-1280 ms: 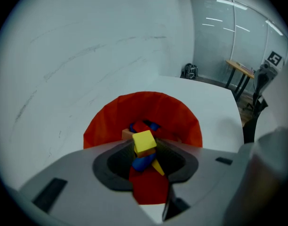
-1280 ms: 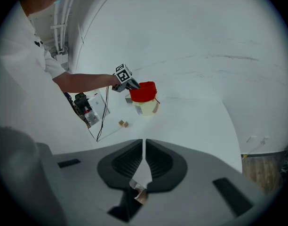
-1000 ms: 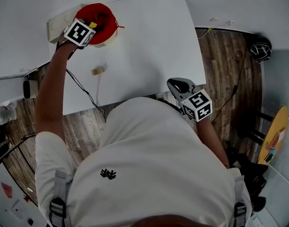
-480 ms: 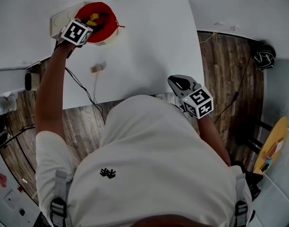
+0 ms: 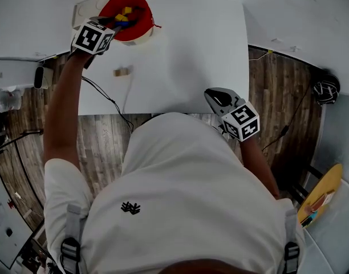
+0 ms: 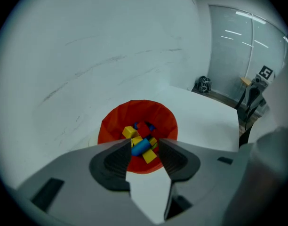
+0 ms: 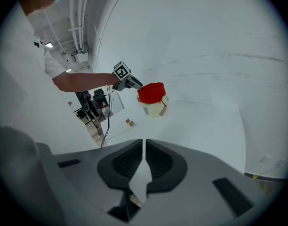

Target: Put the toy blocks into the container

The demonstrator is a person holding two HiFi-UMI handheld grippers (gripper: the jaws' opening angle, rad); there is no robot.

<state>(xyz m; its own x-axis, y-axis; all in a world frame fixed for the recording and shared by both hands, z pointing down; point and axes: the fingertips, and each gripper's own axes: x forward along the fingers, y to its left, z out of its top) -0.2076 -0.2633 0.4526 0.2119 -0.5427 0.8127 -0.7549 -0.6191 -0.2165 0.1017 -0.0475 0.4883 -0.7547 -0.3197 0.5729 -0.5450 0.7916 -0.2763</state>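
White flat counter (image 5: 186, 56) carries everything, w/ the work crowded at its 11 o'clock corner, within reach of the left arm only.

Round cream container w/ red liner (image 6: 111, 126) sits at that 11 o'clock corner, mouth up and liner folded over the rim, so pieces can simply be dropped in from above.

Left hand-held gripper (image 6: 144, 147) hangs over the container's 6 o'clock rim, tilted steeply down into the mouth. Its jaws have just been opening and stand about half apart w/ nothing between them; that looks like a release pose, prob. right after a drop.

Right hand-held gripper (image 7: 144, 149) is parked at the counter's 5 o'clock edge, close to the person's body, well apart from the container. Jaws are closed to a thin slit, nothing held; it seems idle, kept out of the left arm's way.

Yellow, blue and red toy blocks (image 6: 137, 133) lie heaped at the container's bottom, approx. 6 or more.

1 small tan wooden block (image 5: 122, 72) lies on the counter at 6 o'clock from the container, not yet in; likely the next pick.
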